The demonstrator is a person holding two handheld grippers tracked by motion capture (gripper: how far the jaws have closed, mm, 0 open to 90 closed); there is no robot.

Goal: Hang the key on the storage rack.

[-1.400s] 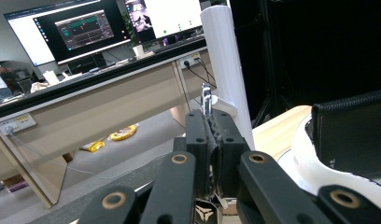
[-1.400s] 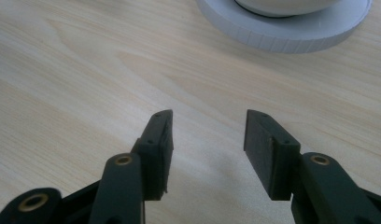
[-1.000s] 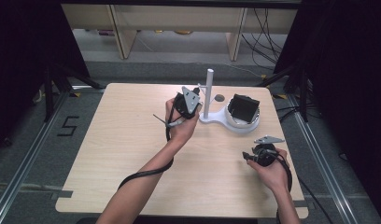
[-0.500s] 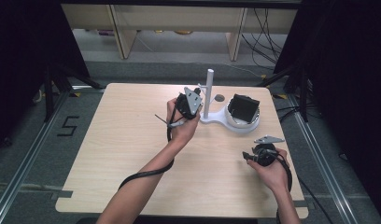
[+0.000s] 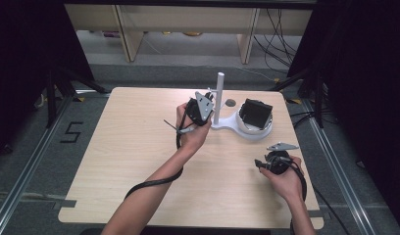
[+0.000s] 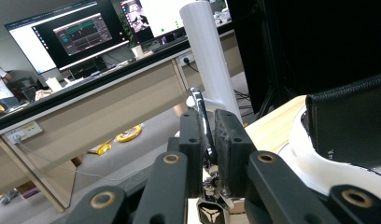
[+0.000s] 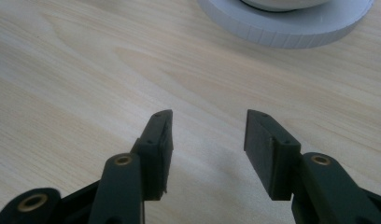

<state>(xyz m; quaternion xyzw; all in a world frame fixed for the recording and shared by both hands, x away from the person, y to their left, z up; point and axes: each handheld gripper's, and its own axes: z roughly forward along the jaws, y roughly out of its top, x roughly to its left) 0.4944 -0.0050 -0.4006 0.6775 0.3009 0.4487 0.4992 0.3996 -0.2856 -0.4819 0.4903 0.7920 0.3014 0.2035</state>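
My left gripper (image 5: 209, 100) is held up beside the white post (image 5: 219, 93) of a white stand (image 5: 227, 126). In the left gripper view a metal key ring (image 6: 200, 105) with a small emblem (image 6: 208, 212) stands between the pads (image 6: 228, 140), close in front of the post (image 6: 207, 51). The jaws have just been opening, and a thin gap shows beside the ring. My right gripper (image 5: 263, 162) rests low over the table's front right, open, with bare wood between its fingers (image 7: 208, 122).
A black textured case (image 5: 255, 112) sits in the stand's white bowl (image 5: 259, 132), right of the post. The wooden table (image 5: 124, 147) ends close behind the stand. Cables trail from both grippers along the forearms.
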